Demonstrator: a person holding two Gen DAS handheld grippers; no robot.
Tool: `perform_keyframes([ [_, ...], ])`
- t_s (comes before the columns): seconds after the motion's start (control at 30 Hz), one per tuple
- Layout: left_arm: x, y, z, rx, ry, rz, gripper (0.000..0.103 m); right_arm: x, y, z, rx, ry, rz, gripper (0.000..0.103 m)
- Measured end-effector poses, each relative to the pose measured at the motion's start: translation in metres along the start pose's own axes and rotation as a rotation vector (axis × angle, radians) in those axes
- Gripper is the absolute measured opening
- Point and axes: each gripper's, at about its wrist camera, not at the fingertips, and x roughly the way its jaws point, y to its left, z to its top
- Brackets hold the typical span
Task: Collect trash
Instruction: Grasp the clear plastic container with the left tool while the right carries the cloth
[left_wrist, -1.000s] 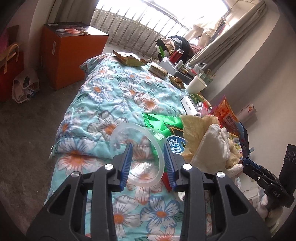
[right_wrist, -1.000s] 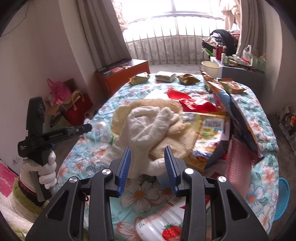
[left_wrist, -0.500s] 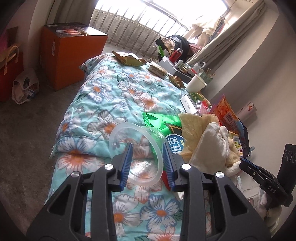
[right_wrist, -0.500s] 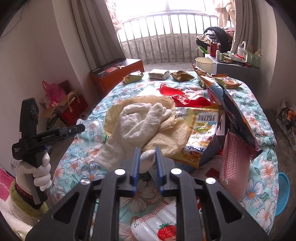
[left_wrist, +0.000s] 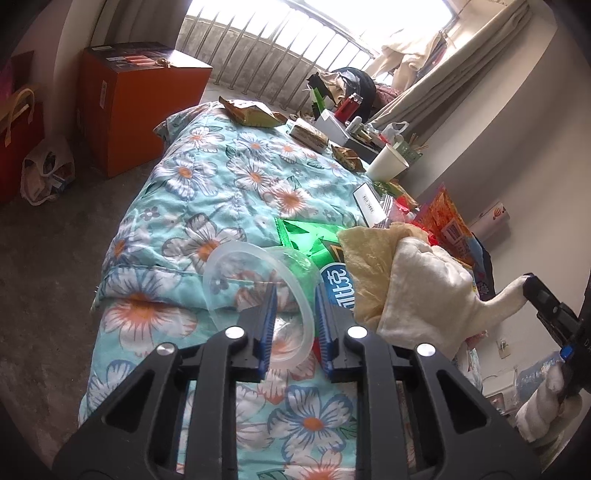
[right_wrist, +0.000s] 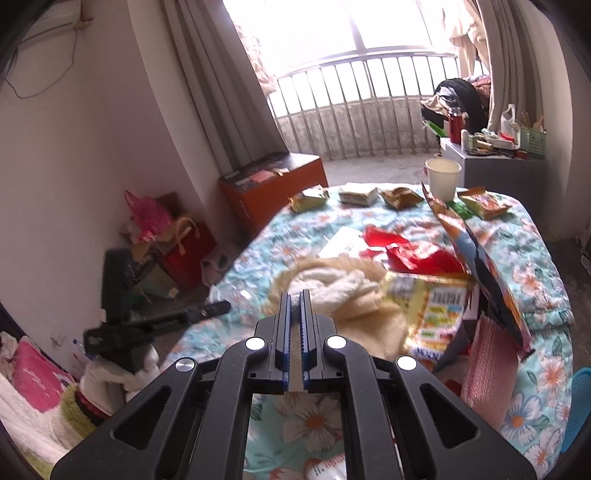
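Left gripper (left_wrist: 293, 325): jaws closing, the clear plastic cup's (left_wrist: 258, 295) rim between them (on the floral quilt (left_wrist: 192, 199), six o'clock). Right gripper (right_wrist: 294, 314) clamps the white cloth (right_wrist: 332, 284); only its view shows the red wrapper (right_wrist: 406, 251) at one o'clock.

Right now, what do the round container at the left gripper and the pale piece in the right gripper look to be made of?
Round container: thin clear plastic, glossy; the floral quilt shows through it. Pale piece: soft woven cloth, matte and fuzzy, creased, stretching where the right gripper pinches it. Probably cotton towelling, though I can't confirm.
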Motion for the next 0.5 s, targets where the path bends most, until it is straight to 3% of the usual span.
perform_keyframes([
  [0.13,-0.009,-0.01,0.004,0.031,-0.026,0.013,0.004,-0.011,0.004,0.021,-0.016,-0.042,0.03,0.005],
  [0.4,-0.052,-0.038,0.017,0.085,-0.136,-0.012,0.004,-0.071,0.018,0.081,-0.062,-0.185,0.124,0.005],
  [0.5,-0.067,-0.055,0.018,0.119,-0.172,-0.027,0.004,-0.102,0.024,0.093,-0.095,-0.267,0.094,0.005],
])
